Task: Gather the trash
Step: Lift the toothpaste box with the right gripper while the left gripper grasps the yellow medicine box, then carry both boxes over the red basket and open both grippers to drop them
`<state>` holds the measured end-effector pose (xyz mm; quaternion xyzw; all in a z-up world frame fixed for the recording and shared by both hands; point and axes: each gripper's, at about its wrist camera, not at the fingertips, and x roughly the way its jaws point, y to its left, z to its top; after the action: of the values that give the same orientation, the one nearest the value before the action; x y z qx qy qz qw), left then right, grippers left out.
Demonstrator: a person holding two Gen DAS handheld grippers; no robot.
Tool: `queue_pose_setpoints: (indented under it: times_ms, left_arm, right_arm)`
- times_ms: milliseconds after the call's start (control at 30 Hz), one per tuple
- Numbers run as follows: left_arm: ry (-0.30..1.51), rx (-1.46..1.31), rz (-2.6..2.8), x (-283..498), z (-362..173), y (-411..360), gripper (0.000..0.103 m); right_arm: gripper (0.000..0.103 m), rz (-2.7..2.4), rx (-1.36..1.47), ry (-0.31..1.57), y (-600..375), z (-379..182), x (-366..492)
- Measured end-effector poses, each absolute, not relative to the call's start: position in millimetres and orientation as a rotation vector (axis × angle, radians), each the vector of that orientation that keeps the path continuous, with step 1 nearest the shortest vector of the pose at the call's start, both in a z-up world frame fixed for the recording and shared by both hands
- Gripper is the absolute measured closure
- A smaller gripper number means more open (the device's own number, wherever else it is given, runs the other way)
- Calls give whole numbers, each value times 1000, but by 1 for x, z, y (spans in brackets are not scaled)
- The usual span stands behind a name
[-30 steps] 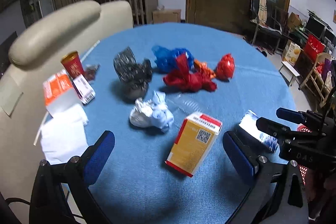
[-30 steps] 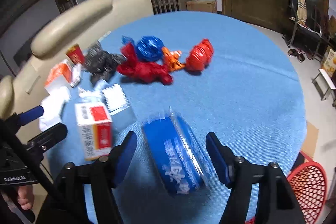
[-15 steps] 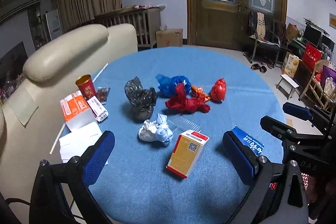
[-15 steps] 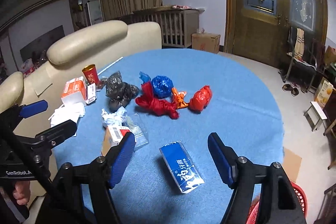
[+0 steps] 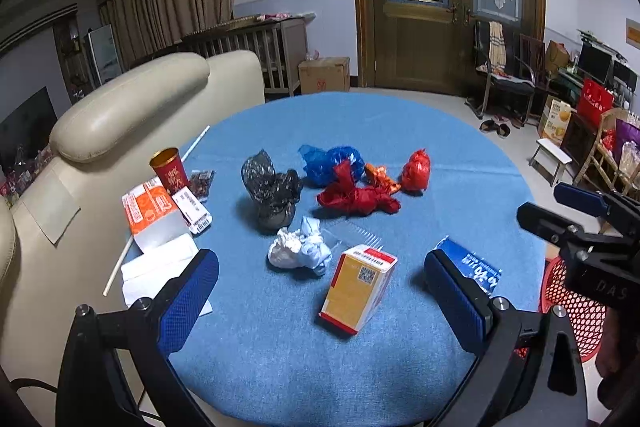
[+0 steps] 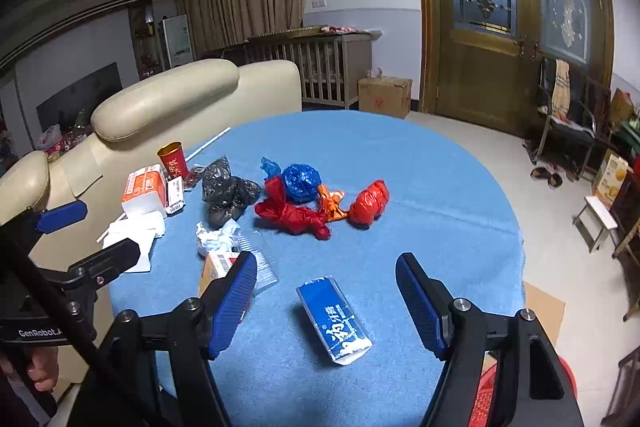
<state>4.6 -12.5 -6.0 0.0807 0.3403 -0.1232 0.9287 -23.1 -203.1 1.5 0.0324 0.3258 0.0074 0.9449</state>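
My jaws are standing apart on both grippers, nothing between the pads. My right gripper (image 6: 326, 301) is hovering over the blue packet (image 6: 334, 319), which is lying flat near the desk's front edge; right jaws have just been opening a bit, w/ nothing gripped. My left gripper (image 5: 320, 297) is hanging above the yellow box (image 5: 358, 291), tipped on its side just beside the white crumpled wad (image 5: 300, 251). Further out I'm seeing the black bag (image 5: 270, 193), red bag (image 5: 356, 197) & blue bag (image 5: 330, 159) bunched mid-desk (image 5: 440, 155). The red basket (image 5: 572, 311) is sitting off the desk's right edge. Risk, imo: the packet's flat & slick, so the pads could be skidding over it or nudging it off the edge.
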Motion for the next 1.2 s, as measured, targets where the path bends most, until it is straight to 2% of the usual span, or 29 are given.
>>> queue_pose_setpoints:
  times_ms: [100,300,500,567,700,800,867,1200]
  left_arm:
    - [728,182,-248,13,-23,-13,1]
    - [908,160,-269,42,-81,-12,1]
    - [960,148,-330,58,-106,-16,2]
    - [962,147,-352,63,-108,-18,9]
    - [950,160,-398,71,-108,-27,11]
    - [965,161,-445,75,-111,-34,29]
    - [993,155,-464,78,-115,-36,46]
    - [960,182,-491,67,-102,-45,50]
  right_arm:
    - [28,9,78,696,-210,-10,-18]
    - [28,47,129,866,-217,-57,4]
    - [28,74,181,989,-218,-95,25]
    - [28,85,179,1001,-216,-100,30]
    - [28,84,157,1019,-212,-107,39]
    - [30,81,141,1021,-211,-110,42]
    - [42,82,137,1027,-212,-112,43]
    - [44,88,153,982,-224,-100,32]
